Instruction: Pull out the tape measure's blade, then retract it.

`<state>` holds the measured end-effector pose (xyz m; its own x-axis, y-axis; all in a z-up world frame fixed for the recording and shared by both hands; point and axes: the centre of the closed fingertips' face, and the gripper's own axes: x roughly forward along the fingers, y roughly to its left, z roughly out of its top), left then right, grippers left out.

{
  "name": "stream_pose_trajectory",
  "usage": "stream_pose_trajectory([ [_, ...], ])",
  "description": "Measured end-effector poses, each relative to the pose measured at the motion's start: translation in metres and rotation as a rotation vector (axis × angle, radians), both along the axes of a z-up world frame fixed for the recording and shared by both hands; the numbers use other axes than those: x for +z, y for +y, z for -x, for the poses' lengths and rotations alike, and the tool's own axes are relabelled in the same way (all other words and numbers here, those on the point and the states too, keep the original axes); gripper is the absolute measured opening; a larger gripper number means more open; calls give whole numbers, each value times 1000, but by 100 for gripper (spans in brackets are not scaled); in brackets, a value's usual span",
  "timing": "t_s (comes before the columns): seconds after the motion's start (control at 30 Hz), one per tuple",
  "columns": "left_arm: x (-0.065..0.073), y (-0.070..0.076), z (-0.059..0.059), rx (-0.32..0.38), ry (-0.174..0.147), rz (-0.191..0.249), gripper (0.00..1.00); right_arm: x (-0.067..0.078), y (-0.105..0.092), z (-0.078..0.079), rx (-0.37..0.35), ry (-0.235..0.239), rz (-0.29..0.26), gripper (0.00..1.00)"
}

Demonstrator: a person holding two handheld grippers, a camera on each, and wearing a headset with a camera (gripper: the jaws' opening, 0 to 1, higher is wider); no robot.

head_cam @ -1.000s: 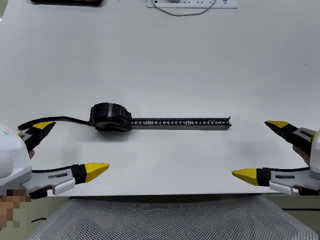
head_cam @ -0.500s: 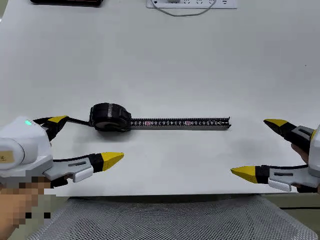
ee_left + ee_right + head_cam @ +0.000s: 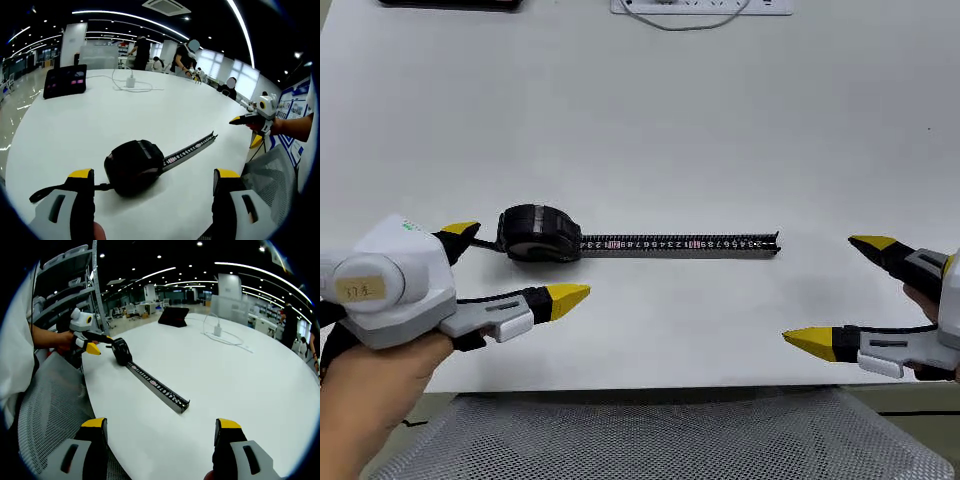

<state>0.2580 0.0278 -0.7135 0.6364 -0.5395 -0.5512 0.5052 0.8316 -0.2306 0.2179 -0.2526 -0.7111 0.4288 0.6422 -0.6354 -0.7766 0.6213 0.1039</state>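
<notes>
Jaws on both of your grippers stand wide apart, with nothing between them. Your left gripper (image 3: 526, 261) is at the near left of the white workbench (image 3: 670, 130). Its far yellow tip is just beside the left end of the tape measure (image 3: 540, 234), and its near tip is out in front of the case, towards you. In the left gripper view the black case lies ahead in the gap between the two jaws, apart from both.

You will see the tape measure left of the bench's middle. Its blade (image 3: 680, 244) is drawn out and lies flat on the surface, running straight to the right. The end hook (image 3: 777, 241) turns up at the blade's free end. A black wrist strap (image 3: 47, 192) trails from the case across the front of your left jaw.

Your right gripper (image 3: 822, 290) is at the near right edge, its tips pointing left, well apart from the end hook. In the right gripper view the blade runs away from the gap between the jaws towards the case, with your left gripper beside it.

At the far edge lie a white power strip (image 3: 705, 6) and a dark flat device (image 3: 450, 3). A grey mesh chair seat (image 3: 650, 440) shows below the near edge of the bench.
</notes>
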Motion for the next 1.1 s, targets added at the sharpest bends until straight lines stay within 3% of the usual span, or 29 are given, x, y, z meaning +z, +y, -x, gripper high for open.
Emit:
stream_pose_trajectory([
  [0.67,-7,-13,-1,12,11,2,95,-2,1,-4,14,5,-4,86],
  [0.9,-7,-13,-3,51,8,16,94,-2,2,-7,22,3,-1,85],
  [1.1,-9,-10,-7,102,4,2,88,-3,3,-11,42,4,9,82],
])
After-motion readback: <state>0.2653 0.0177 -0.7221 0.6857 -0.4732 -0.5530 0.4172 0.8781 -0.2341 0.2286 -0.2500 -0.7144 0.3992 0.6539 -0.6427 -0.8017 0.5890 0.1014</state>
